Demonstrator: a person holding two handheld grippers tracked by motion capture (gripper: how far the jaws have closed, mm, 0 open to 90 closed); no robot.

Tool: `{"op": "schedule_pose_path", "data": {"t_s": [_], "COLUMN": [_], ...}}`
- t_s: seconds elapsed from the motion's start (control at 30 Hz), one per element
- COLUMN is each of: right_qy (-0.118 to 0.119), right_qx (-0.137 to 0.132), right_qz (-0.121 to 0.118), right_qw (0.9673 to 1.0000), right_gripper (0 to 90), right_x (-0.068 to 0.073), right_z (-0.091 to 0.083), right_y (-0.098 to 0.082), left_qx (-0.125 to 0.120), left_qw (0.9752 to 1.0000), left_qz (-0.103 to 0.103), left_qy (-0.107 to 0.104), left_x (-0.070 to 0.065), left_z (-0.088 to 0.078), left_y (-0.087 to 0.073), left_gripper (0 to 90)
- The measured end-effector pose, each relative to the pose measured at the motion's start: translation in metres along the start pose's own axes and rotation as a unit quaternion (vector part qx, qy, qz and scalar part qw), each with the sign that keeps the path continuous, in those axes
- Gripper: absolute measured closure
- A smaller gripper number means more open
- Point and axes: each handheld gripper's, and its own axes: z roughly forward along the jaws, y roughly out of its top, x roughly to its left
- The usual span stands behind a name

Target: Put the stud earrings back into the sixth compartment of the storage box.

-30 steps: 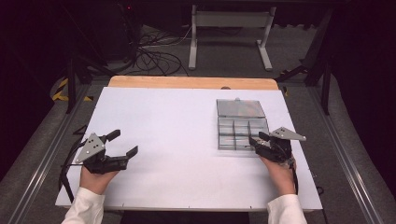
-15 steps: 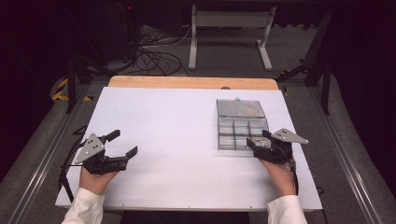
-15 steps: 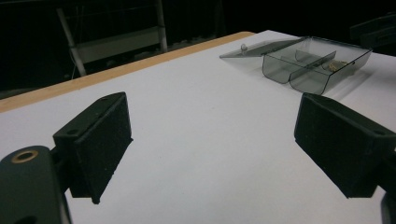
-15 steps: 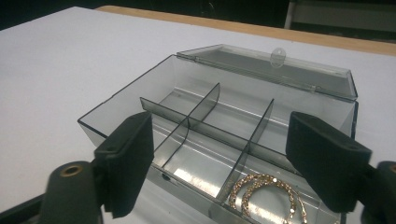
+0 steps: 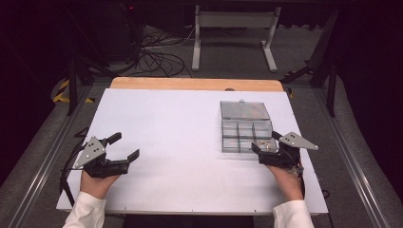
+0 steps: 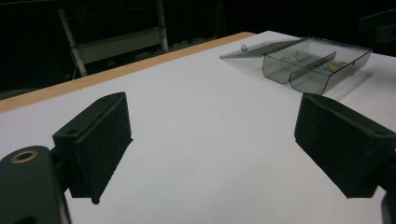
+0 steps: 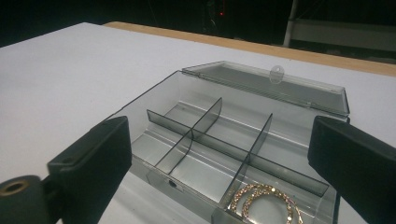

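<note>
dark lab: white test table [image 5: 190,123], floor cables [image 5: 157,57], metal stand [image 5: 233,28]

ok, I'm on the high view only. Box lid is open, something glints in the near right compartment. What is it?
Observer: Gold rings, studded, lying loose in that compartment of the clear box.
Operator: Is the right gripper holding them?
Observer: No. The right gripper has just been opening and nothing sits between its fingers; they stand wide over the box's near edge.
Operator: Other compartments?
Observer: Those in the right gripper view look bare.
Operator: Left gripper?
Observer: The left gripper is open over bare table.
</note>
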Motion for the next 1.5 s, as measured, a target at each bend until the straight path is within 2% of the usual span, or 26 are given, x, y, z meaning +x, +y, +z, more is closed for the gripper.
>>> {"op": "schedule_pose_path", "data": {"t_s": [0.33, 0.43, 0.8, 1.5], "right_qy": [-0.011, -0.014, -0.017, -0.027], "right_qx": [-0.019, -0.025, -0.040, -0.050], "right_qz": [0.003, 0.005, 0.009, 0.018], "right_qw": [0.9998, 0.9996, 0.9990, 0.9982], "right_gripper": [0.5, 0.3, 0.0, 0.0], "right_x": [-0.003, -0.006, -0.006, -0.015], "right_z": [-0.010, -0.014, -0.024, -0.041], "right_y": [0.000, 0.000, -0.001, -0.005], "left_qx": [0.001, -0.003, -0.001, -0.005], "left_qw": [1.0000, 1.0000, 1.0000, 1.0000], "left_qz": [0.000, -0.004, 0.003, -0.001], "left_qy": [0.000, 0.001, 0.004, 0.005], "left_x": [0.000, 0.000, 0.001, 0.004], "left_z": [-0.002, -0.002, -0.004, -0.006], "left_y": [-0.001, -0.001, -0.001, -0.002], "left_gripper": [11.3, 11.1, 11.0, 10.3]}}
